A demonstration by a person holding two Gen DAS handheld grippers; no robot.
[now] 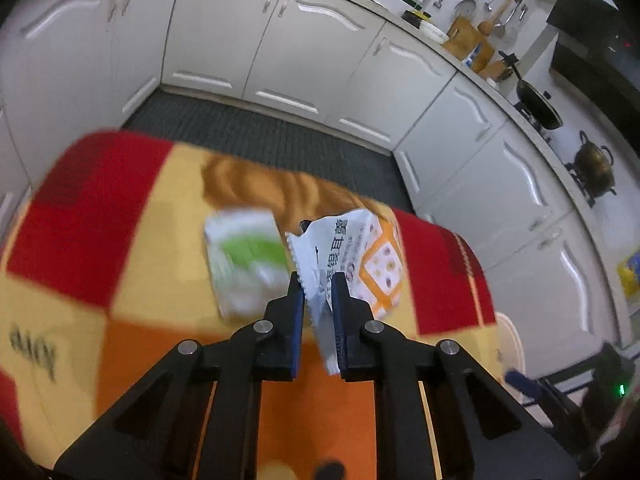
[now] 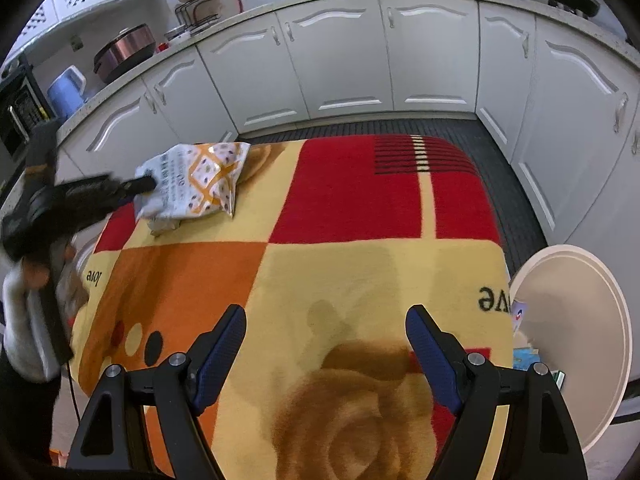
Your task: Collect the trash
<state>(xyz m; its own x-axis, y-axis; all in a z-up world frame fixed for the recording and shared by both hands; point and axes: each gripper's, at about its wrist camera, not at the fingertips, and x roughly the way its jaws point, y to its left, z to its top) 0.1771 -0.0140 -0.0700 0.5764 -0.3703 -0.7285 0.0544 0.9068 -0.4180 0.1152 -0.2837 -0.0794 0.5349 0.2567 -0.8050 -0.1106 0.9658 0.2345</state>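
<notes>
- My right tongs [image 2: 326, 354] hang spread wide with nothing between them, over the blanket-covered worktop [image 2: 360, 280].
- Just beside the worktop's right edge I see a bin [image 2: 580, 344] with its white lid raised.
- My left tongs [image 1: 317, 308] are pinched on the white-and-orange snack wrapper [image 1: 360, 256] at the far left corner.
- A blurred green-and-white packet [image 1: 248, 260] lies just beside the wrapper.
</notes>
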